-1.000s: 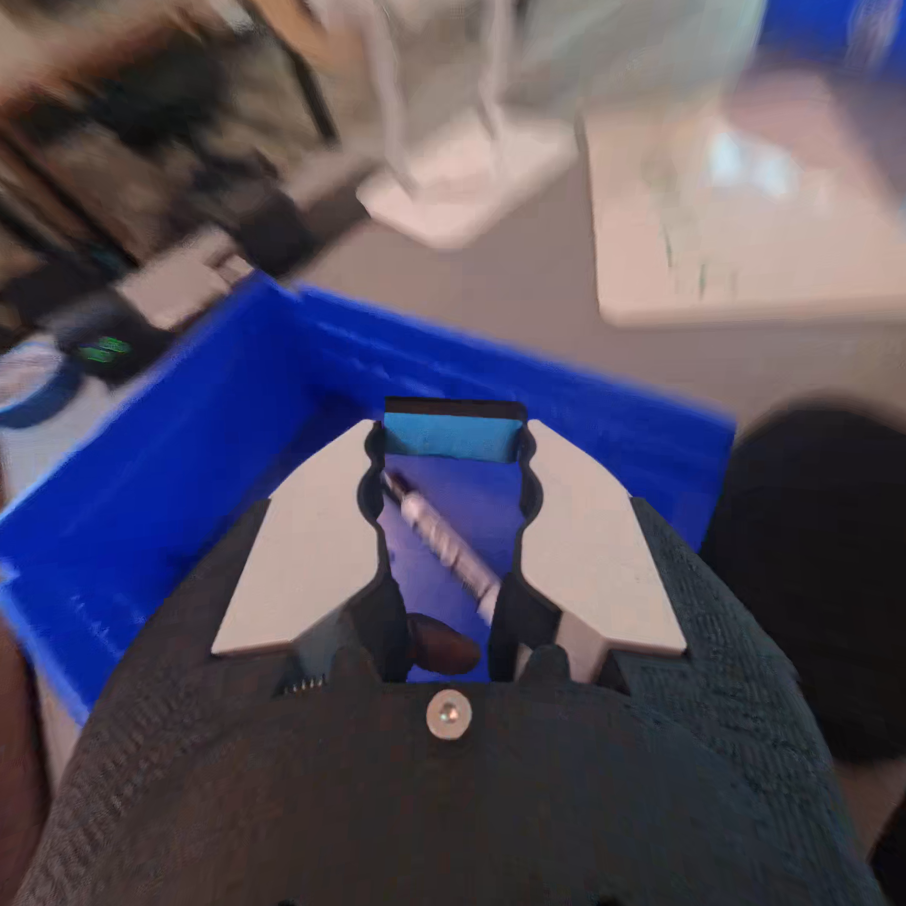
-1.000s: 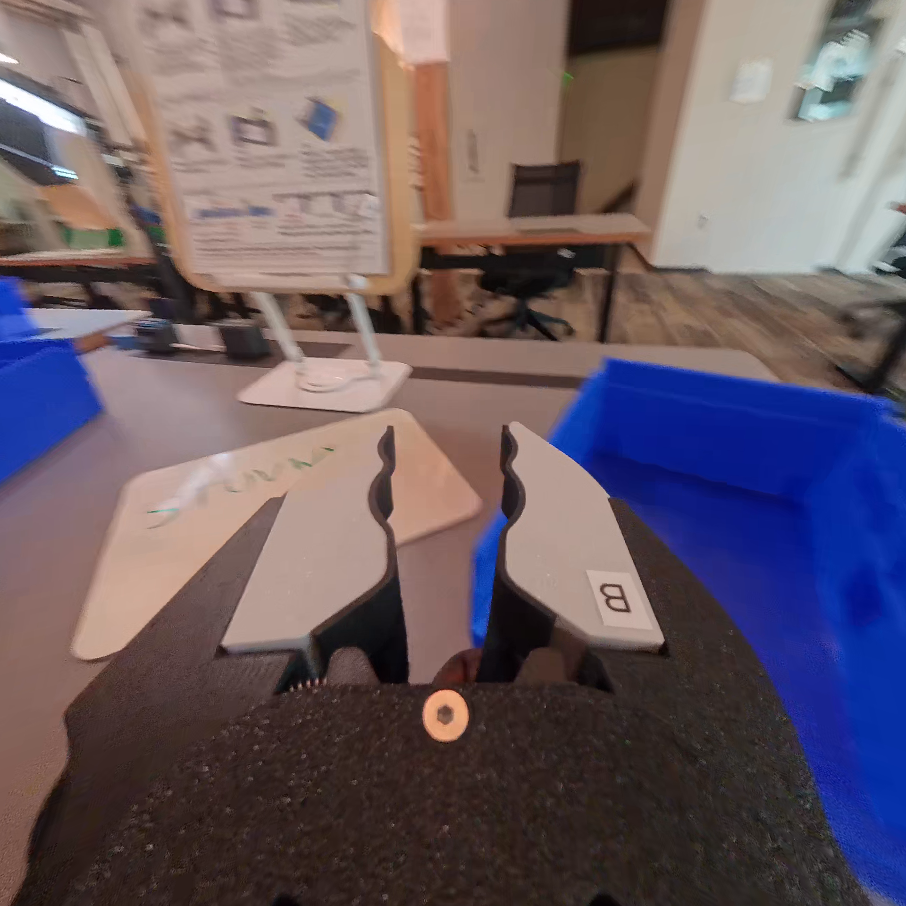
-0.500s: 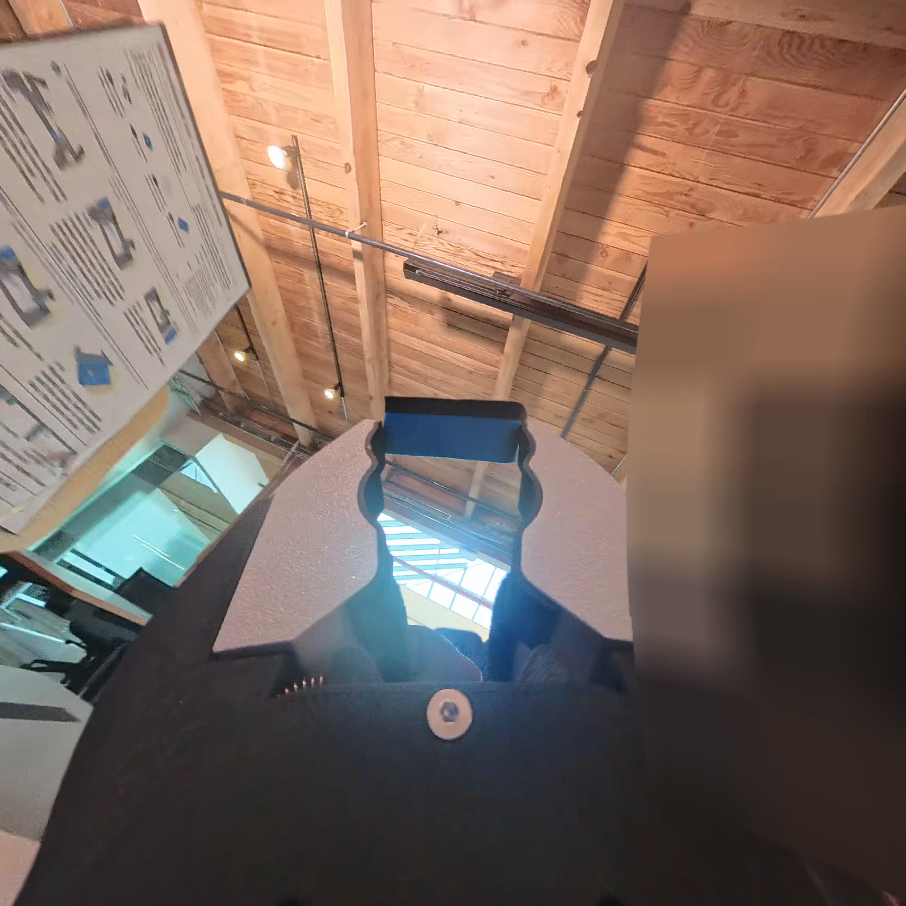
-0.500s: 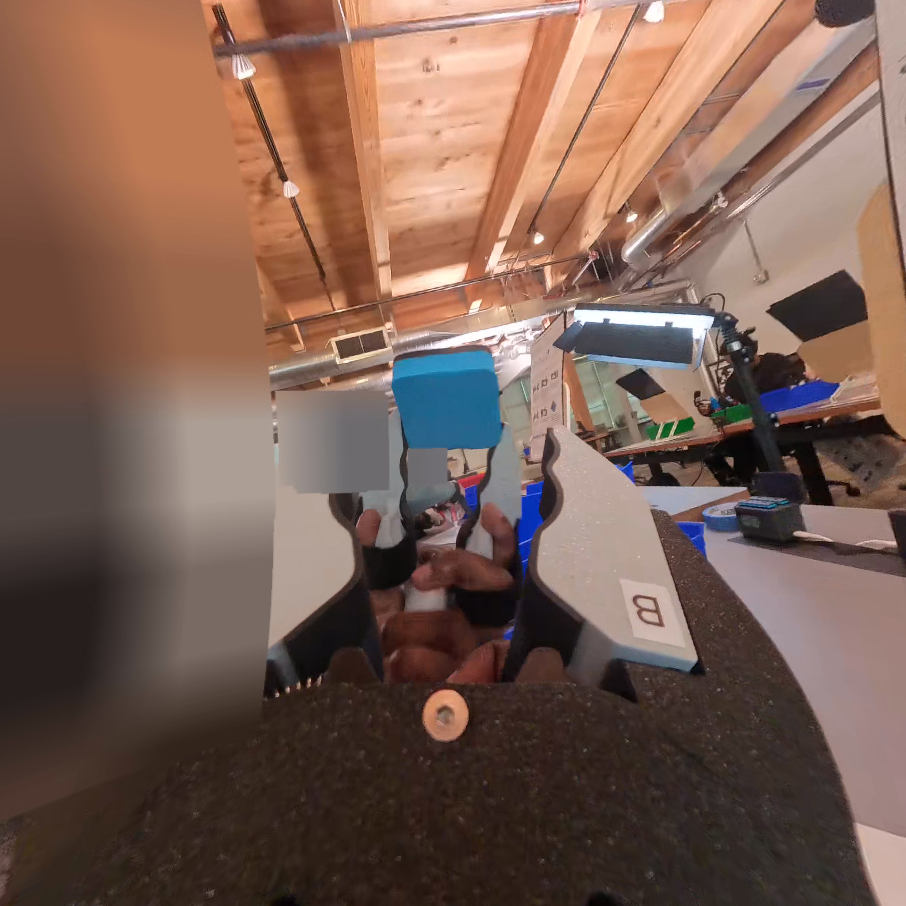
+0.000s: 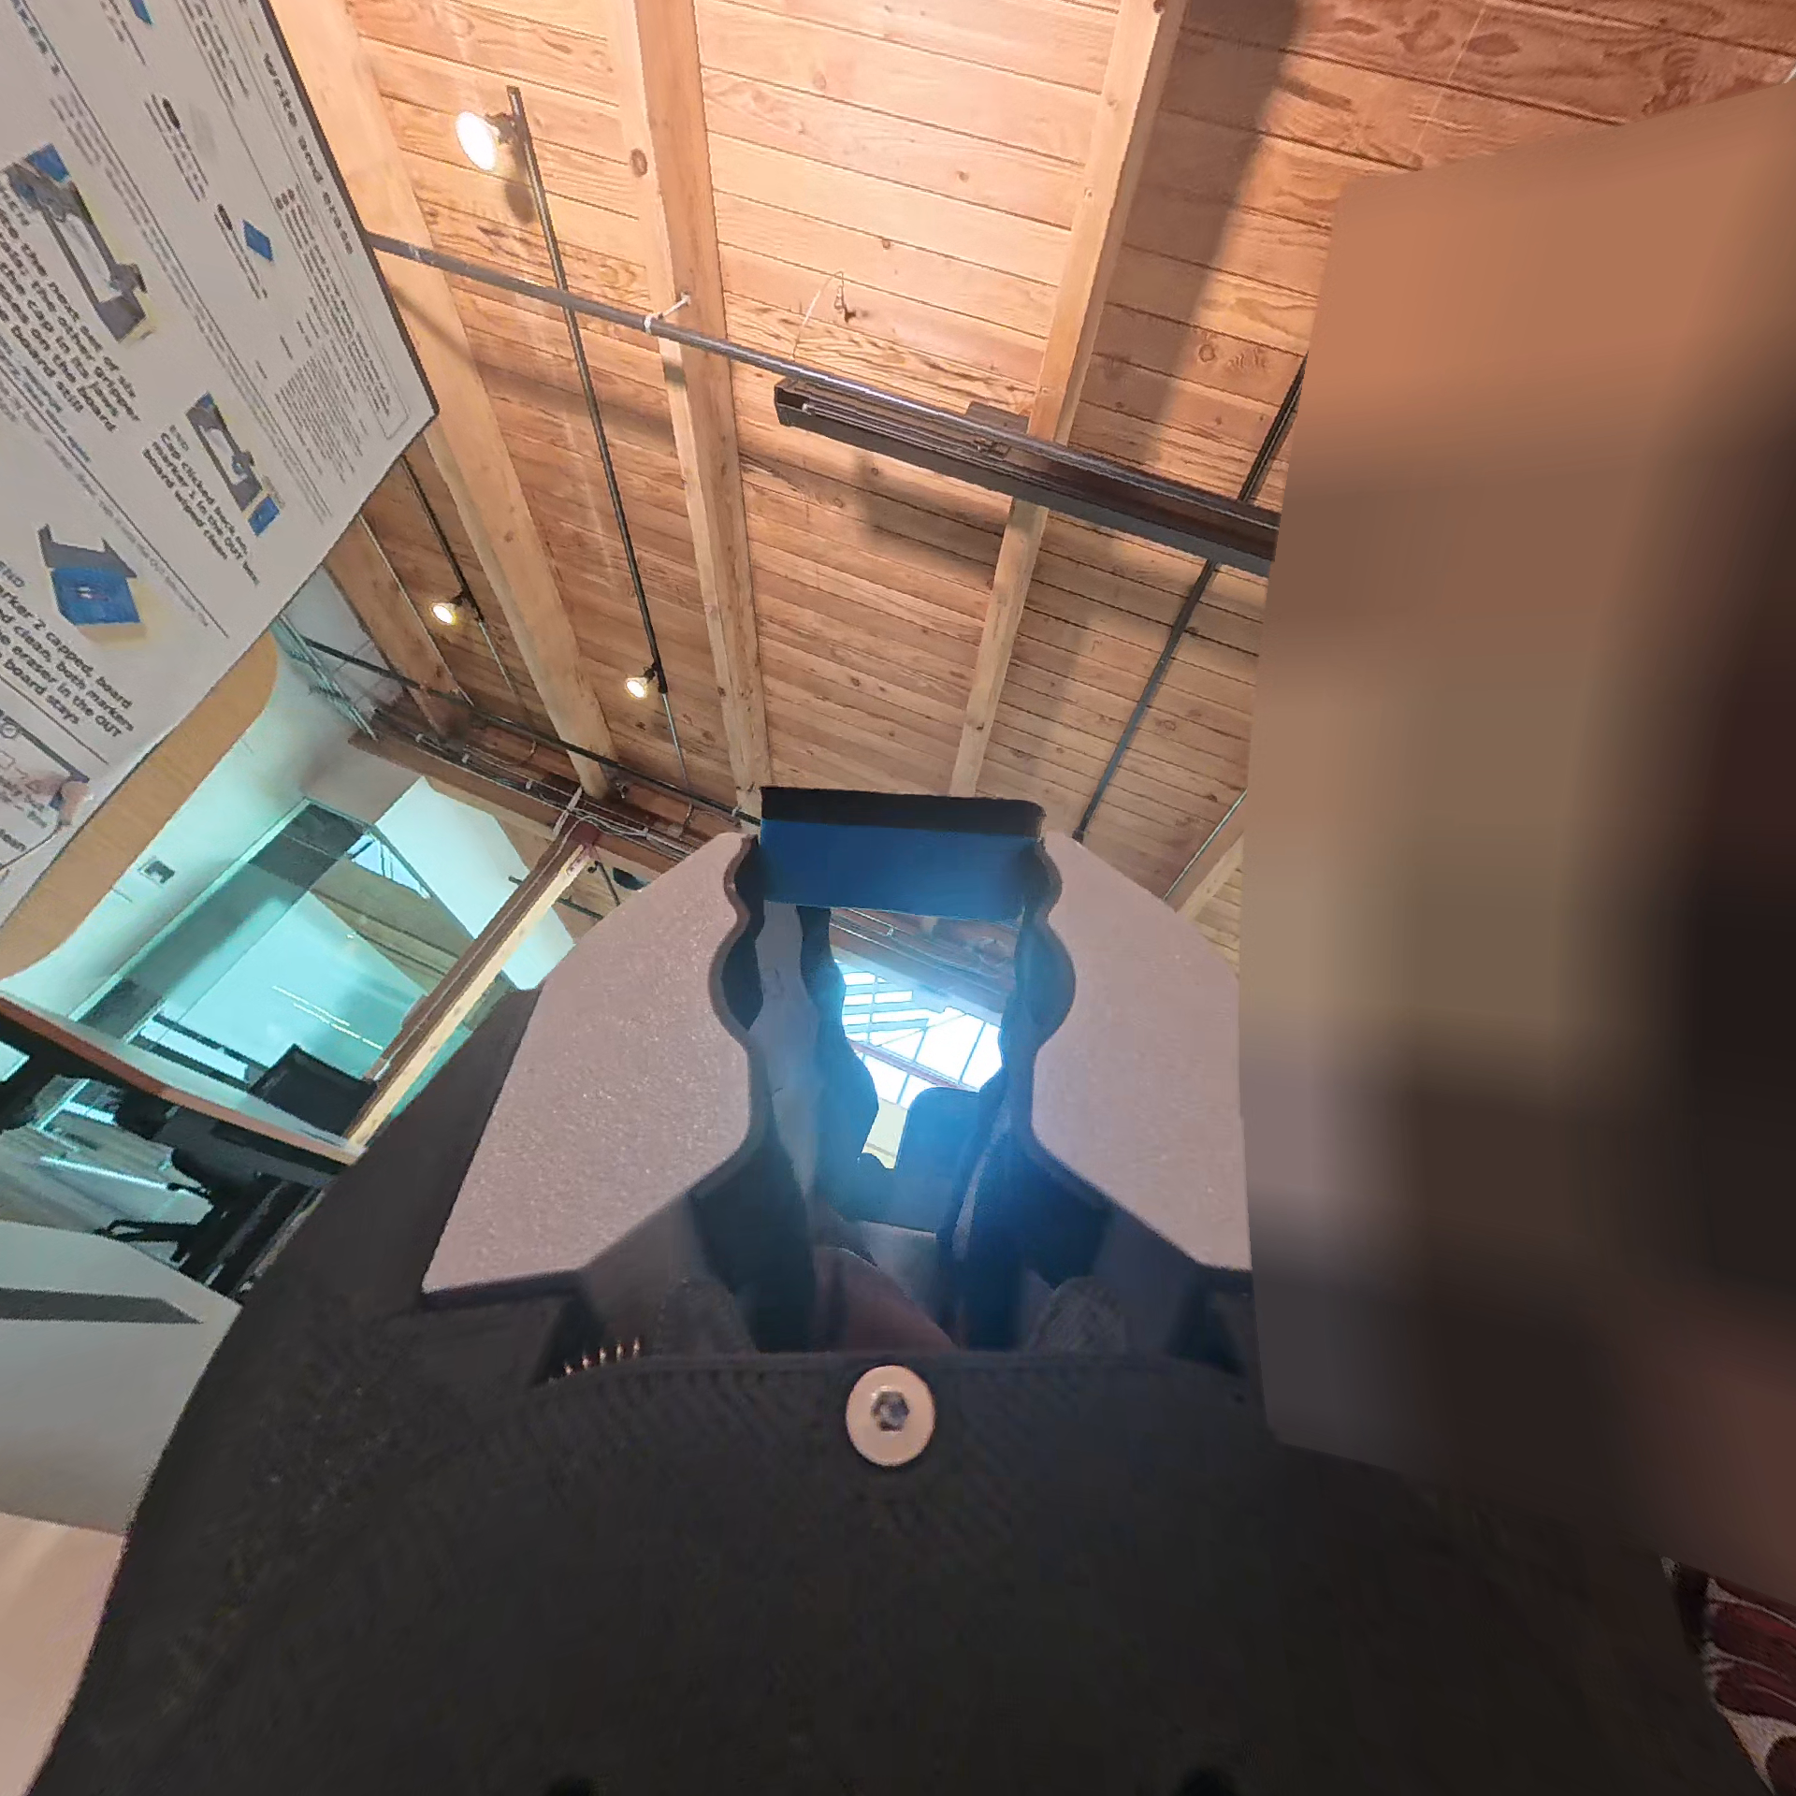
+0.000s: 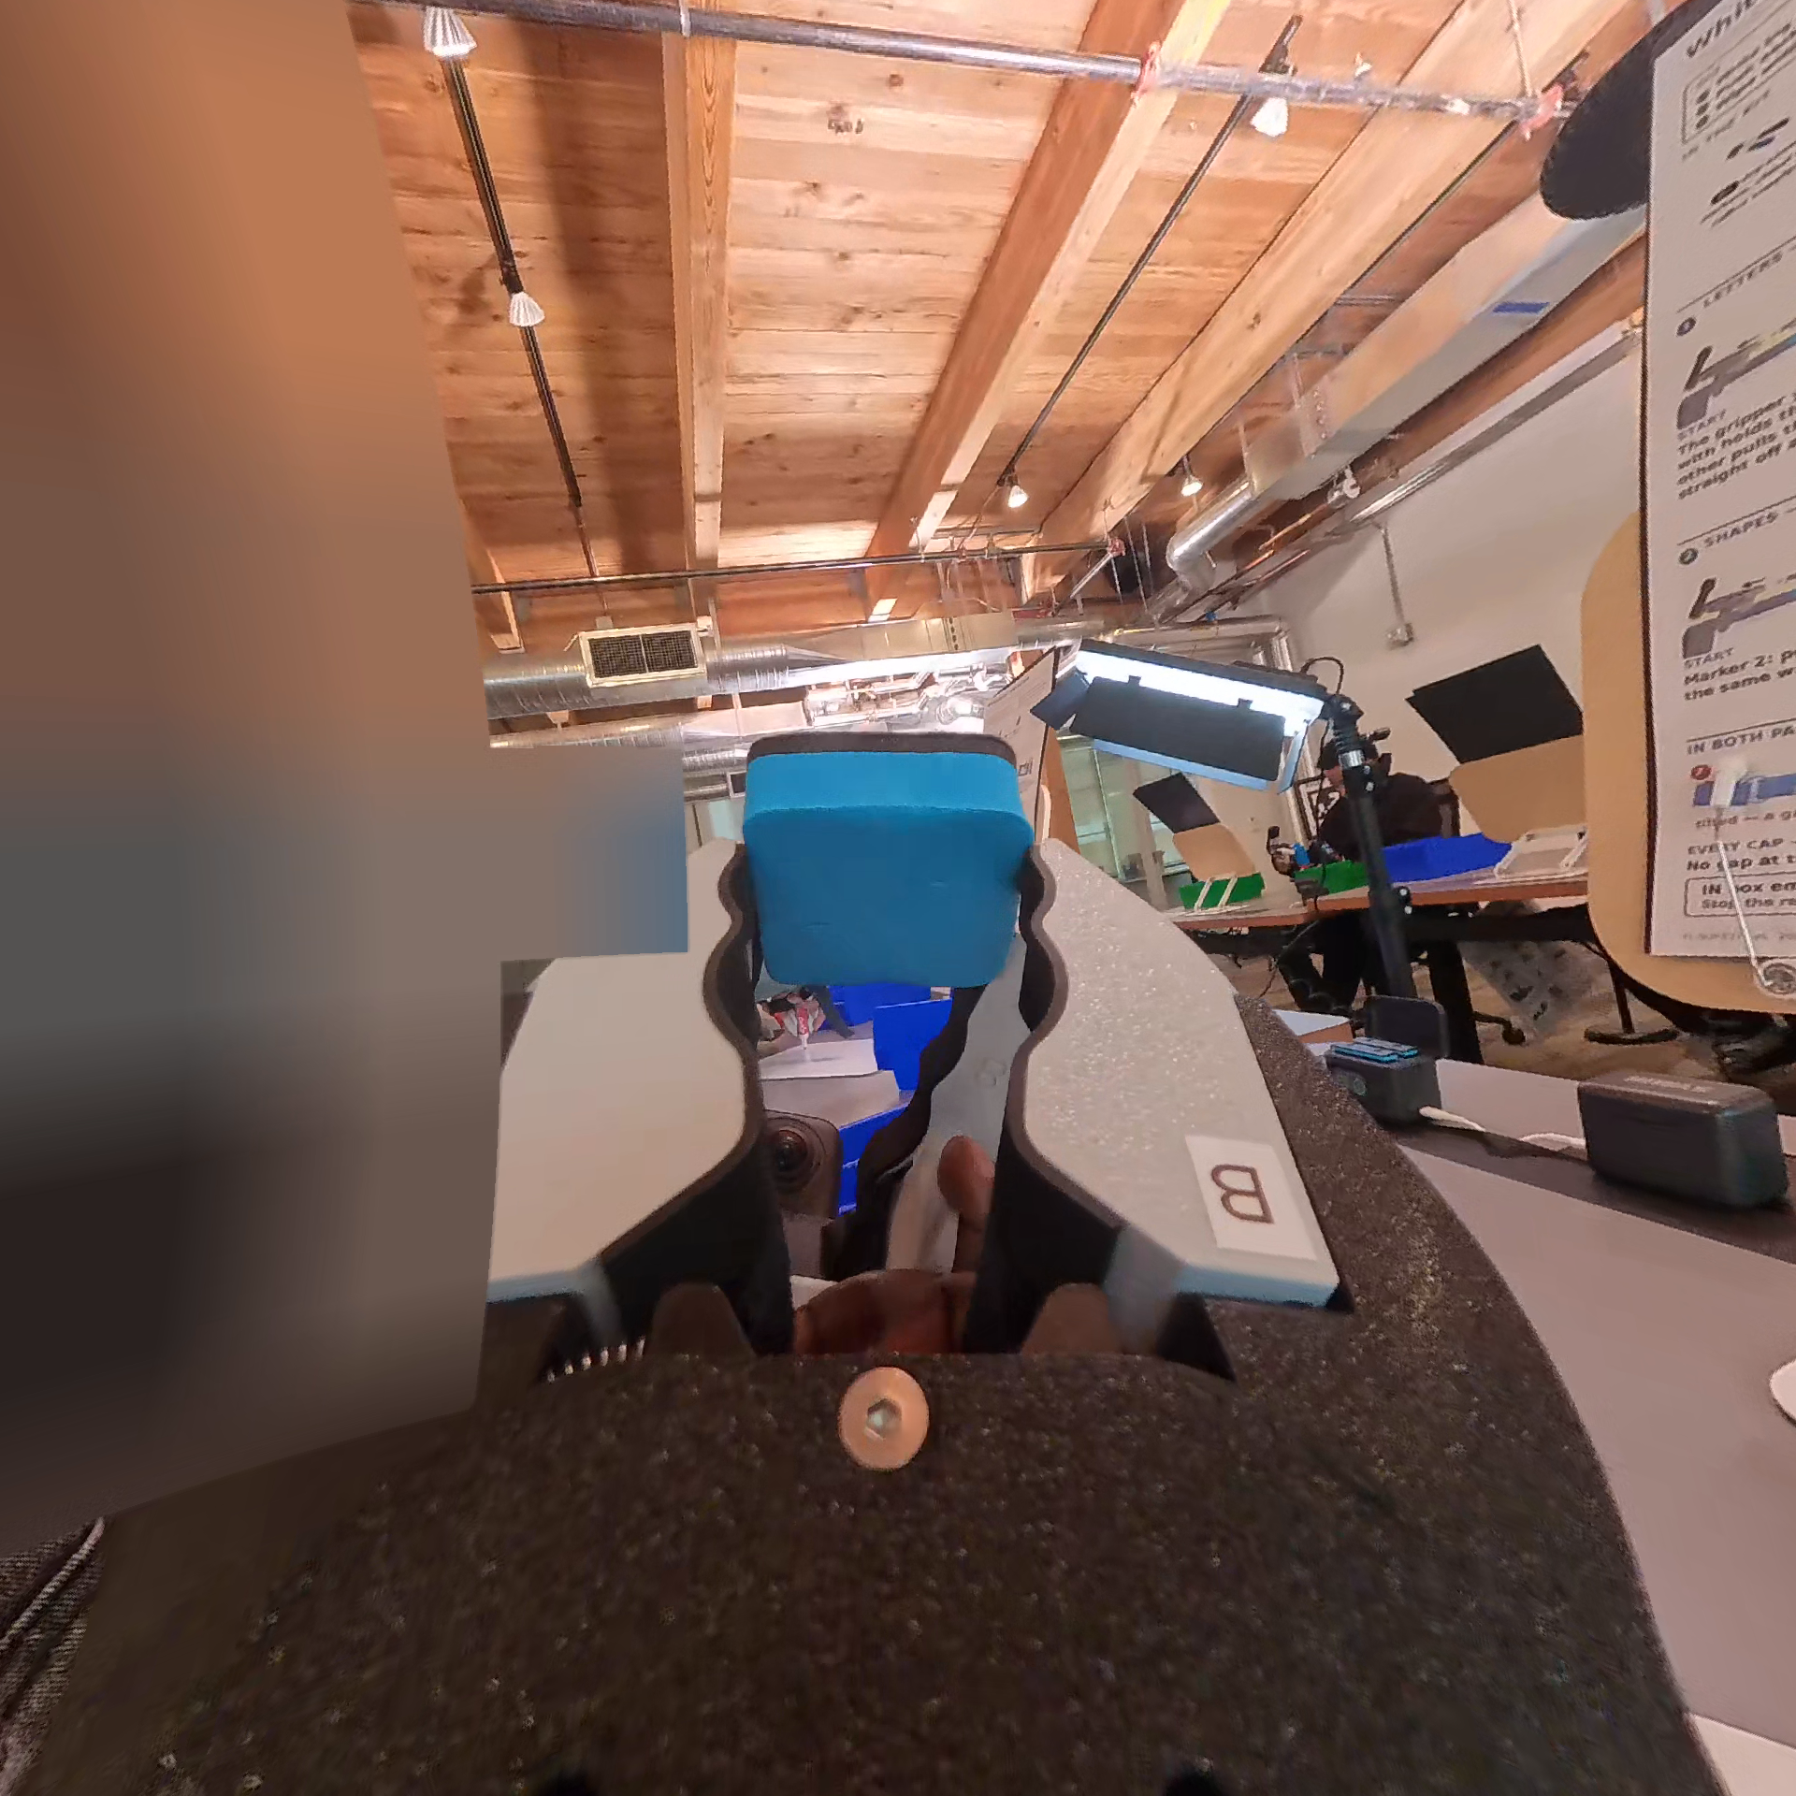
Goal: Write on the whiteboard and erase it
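Note:
Both grippers are raised and face each other, tilted towards the wooden ceiling. My left gripper is shut on a blue foam eraser with a black felt side, held across its fingertips. In the right wrist view the same eraser sits between the fingertips of my right gripper, and both pads press on its sides. The left gripper's camera lens and a hand show behind it. The right gripper's dark fingers show beyond the eraser in the left wrist view. No whiteboard or marker is in view.
An instruction poster on a stand is at the upper left and at the right edge of the right wrist view. A grey table with a black device lies to the right. Blue bins and a light panel stand farther off. Left and right tips are no more than a few centimetres apart.
Both grippers swung up from the table and blue bins towards the ceiling. The left kept the eraser. The right opened wide, then closed its pads on the eraser's sides.

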{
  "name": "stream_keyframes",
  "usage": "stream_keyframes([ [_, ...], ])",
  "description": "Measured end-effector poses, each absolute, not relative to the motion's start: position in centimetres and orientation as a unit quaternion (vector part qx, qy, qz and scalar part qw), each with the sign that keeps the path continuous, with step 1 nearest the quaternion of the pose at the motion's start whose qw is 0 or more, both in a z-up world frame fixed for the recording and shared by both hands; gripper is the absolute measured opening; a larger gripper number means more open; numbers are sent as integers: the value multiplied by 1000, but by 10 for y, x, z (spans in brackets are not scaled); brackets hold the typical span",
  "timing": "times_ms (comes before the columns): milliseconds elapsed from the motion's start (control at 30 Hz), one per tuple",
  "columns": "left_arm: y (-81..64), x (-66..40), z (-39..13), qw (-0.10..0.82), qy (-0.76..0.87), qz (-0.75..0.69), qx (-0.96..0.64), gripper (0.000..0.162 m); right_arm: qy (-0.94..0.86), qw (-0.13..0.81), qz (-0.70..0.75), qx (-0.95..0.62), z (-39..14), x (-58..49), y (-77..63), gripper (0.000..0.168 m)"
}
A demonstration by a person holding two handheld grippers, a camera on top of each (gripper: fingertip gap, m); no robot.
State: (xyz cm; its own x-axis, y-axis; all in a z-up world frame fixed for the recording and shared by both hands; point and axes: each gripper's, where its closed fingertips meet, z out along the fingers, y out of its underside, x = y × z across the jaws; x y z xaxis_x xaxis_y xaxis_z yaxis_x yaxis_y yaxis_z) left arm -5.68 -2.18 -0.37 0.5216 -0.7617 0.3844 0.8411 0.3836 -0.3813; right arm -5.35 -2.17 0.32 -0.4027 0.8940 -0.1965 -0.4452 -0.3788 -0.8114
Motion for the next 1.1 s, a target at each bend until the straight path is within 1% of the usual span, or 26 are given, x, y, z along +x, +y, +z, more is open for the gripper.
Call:
stream_keyframes([
  [133,-16,-47,-7,816,-58,-500,-286,52,-334,447,769,-313,4,-45,-15,52],
  [200,-11,-41,-11,800,-34,-503,-325,53,-347,439,767,-315,1,-39,-8,52],
  [267,1,-32,-24,768,14,-478,-427,51,-378,435,748,-330,-6,-30,8,52],
  [300,9,-29,-40,740,41,-444,-503,50,-404,437,726,-347,-11,-26,19,52],
  [367,22,-39,-92,655,91,-322,-678,54,-502,404,649,-404,-36,-23,40,52],
  [400,26,-55,-124,597,99,-240,-759,58,-564,379,588,-439,-56,-21,51,52],
  [433,25,-73,-154,534,107,-160,-823,68,-623,355,515,-470,-80,-19,63,52],
  [467,22,-89,-179,471,115,-96,-869,77,-680,318,436,-496,-107,-15,73,52],
  [500,18,-101,-198,420,124,-55,-897,78,-724,280,360,-518,-133,-10,83,52],
  [533,18,-109,-210,390,128,-28,-912,78,-752,254,299,-529,-153,-8,91,52],
  [600,24,-113,-220,371,141,-12,-918,63,-790,206,237,-527,-181,-10,93,52],
  [667,30,-118,-226,353,152,-1,-923,52,-809,172,192,-528,-202,-14,94,52],
  [767,40,-127,-233,337,157,5,-928,2,-826,145,159,-521,-223,-23,92,53],
  [900,45,-137,-256,294,153,16,-943,1,-828,133,160,-521,-239,-34,87,53],
  [967,48,-134,-258,306,146,2,-941,0,-821,135,176,-526,-242,-38,85,53],
  [1000,48,-134,-258,303,140,-2,-943,1,-819,135,181,-528,-243,-39,85,55],
  [1033,47,-135,-258,303,138,0,-943,1,-815,141,187,-531,-242,-39,87,63],
  [1067,47,-135,-258,305,139,-1,-942,1,-810,149,194,-534,-239,-40,90,66],
  [1100,47,-135,-258,309,139,-3,-941,1,-805,155,203,-535,-236,-39,91,65],
])
